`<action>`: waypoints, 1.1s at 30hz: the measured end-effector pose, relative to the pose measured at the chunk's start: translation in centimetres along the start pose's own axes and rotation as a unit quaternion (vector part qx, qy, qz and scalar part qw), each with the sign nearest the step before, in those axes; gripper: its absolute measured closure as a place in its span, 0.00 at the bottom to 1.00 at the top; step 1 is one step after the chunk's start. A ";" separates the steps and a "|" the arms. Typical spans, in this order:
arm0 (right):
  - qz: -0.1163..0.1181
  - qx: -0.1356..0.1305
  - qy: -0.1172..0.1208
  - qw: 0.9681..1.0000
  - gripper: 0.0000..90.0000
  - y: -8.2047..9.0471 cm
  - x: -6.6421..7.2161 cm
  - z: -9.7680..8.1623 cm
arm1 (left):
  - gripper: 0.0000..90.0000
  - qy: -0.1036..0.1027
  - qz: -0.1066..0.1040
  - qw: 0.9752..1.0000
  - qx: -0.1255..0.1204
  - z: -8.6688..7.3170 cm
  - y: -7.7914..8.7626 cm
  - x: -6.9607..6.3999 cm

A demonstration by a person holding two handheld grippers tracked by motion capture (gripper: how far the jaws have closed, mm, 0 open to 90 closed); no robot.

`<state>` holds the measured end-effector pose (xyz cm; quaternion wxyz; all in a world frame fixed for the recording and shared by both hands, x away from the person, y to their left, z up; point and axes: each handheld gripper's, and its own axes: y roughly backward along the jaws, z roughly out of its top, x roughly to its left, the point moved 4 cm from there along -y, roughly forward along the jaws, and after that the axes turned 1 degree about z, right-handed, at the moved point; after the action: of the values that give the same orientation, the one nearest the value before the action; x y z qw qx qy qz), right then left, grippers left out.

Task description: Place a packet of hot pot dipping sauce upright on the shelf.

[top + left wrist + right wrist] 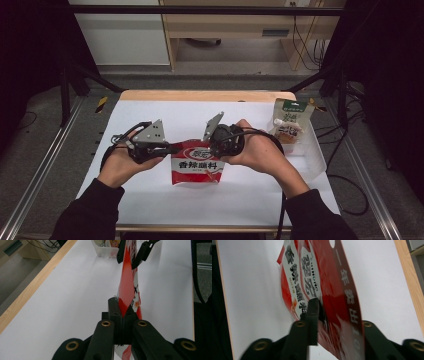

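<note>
The red pouch [197, 165] stands upright on the white bench [150, 200] between both tools. The left tool [121, 308] is clamped on its top edge. The right tool [334, 312] straddles the opposite edge; whether it pinches cannot be told.

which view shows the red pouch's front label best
The high view: the red pouch stands upright facing the camera, its whole front label readable, between the left tongs and right tongs. The right gripper view shows the label close but slanted and cropped. The left gripper view shows the pouch edge-on.
</note>
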<state>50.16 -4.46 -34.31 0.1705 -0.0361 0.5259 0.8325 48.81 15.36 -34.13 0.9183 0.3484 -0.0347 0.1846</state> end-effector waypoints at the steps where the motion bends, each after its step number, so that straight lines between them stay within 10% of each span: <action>1: 0.002 -0.001 0.001 1.000 0.87 0.0 0.0 0.0 | 1.00 0.000 0.000 1.000 0.000 0.0 0.0 0.0; 33: -0.005 0.030 0.021 0.999 1.00 1.7 0.0 1.1 | 0.99 0.026 -0.001 0.999 -0.026 0.2 0.3 0.4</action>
<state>49.78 -4.15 -32.32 0.1645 -0.0514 0.5538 0.8147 49.09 15.58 -33.75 0.9278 0.3193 -0.0152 0.1921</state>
